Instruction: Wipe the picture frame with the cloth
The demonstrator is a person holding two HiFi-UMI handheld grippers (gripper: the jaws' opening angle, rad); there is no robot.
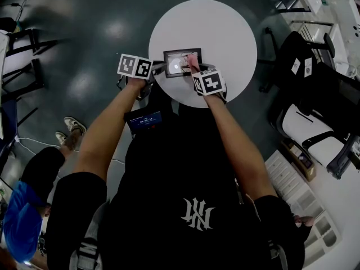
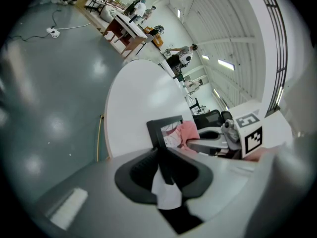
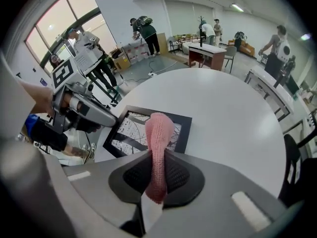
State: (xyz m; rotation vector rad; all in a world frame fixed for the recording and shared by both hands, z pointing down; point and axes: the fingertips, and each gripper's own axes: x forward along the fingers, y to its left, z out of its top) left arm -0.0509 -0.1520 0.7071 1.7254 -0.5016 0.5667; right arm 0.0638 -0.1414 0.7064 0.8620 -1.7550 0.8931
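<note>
1. Nearest in the head view is your black shirt [image 1: 185, 167]; both forearms reach past it to the round white table [image 1: 225, 32].
2. Left gripper [image 2: 161, 160]: its own view shows the jaws pressed together on the black edge of the picture frame [image 2: 156, 130]. The head view shows only that it meets the frame's left side.
3. The frame lies flat near the table edge closest to you, between the two grippers.
4. Right gripper [image 3: 157, 170]: the jaws pinch the pink cloth [image 3: 158, 128]. The cloth's free end rests on the frame's glass.
5. Only the right gripper view resolves the black-line print under the glass; the head view shows glare there.
</note>
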